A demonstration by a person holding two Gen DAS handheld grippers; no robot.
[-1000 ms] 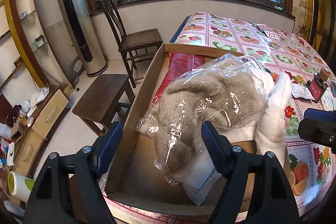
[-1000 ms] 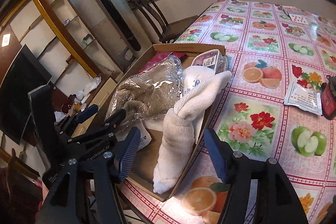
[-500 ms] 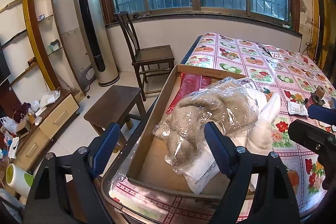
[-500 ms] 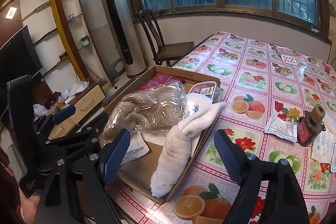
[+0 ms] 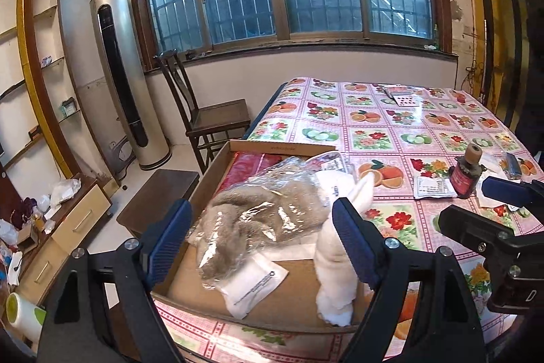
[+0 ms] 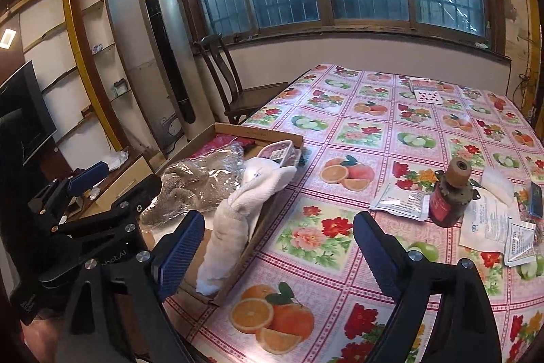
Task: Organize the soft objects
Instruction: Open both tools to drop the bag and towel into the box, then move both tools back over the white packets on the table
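Observation:
A shallow cardboard box (image 5: 282,146) (image 6: 258,134) lies at the table's near left corner. Inside it rest a tan furry item in clear plastic (image 5: 258,220) (image 6: 197,182), a white rolled towel (image 5: 335,267) (image 6: 234,227) draped over the right wall, a red cloth (image 5: 248,164) at the far end and a flat white packet (image 5: 253,286). My left gripper (image 5: 261,244) hovers open above the box's near end, holding nothing. My right gripper (image 6: 275,254) is open over the tablecloth just right of the box, also holding nothing.
A fruit-print tablecloth (image 6: 391,138) covers the table. On its right sit a dark red bottle (image 6: 450,198) (image 5: 465,172), paper sachets (image 6: 401,201) and leaflets. Playing cards (image 6: 426,94) lie at the far side. A wooden chair (image 5: 207,111), low stool (image 5: 159,193) and tower air conditioner (image 5: 125,77) stand left.
Both grippers have pulled back and up from the box, so the box and its contents look smaller and lower. Both stay open. The soft items have not moved.

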